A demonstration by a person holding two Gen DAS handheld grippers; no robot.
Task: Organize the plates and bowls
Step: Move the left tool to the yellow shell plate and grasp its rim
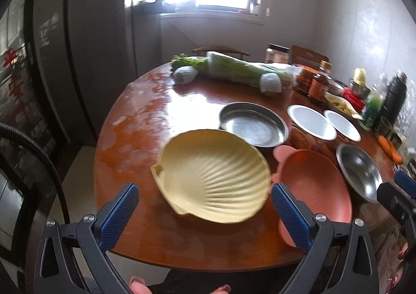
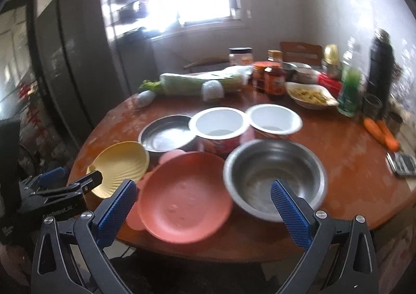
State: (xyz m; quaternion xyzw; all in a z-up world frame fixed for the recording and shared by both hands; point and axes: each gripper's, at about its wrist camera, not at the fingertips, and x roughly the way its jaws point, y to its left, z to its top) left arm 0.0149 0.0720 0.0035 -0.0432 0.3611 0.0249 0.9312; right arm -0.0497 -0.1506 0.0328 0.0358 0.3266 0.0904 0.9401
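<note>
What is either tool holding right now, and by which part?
Nothing. The left tool is open in front of the yellow shell dish; the right tool is open above the pink plate.

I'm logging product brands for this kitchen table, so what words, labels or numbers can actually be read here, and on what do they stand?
No text reads cleanly.
Left tool: pale lettering on its black body, too blurred to quote.
Orange-labelled jars: print blurred.
White-rimmed tubs: red wrapper print unreadable.
Green bottle: label blurred.
Red paper decorations on the dark glass door: shapes show, characters not legible.
</note>
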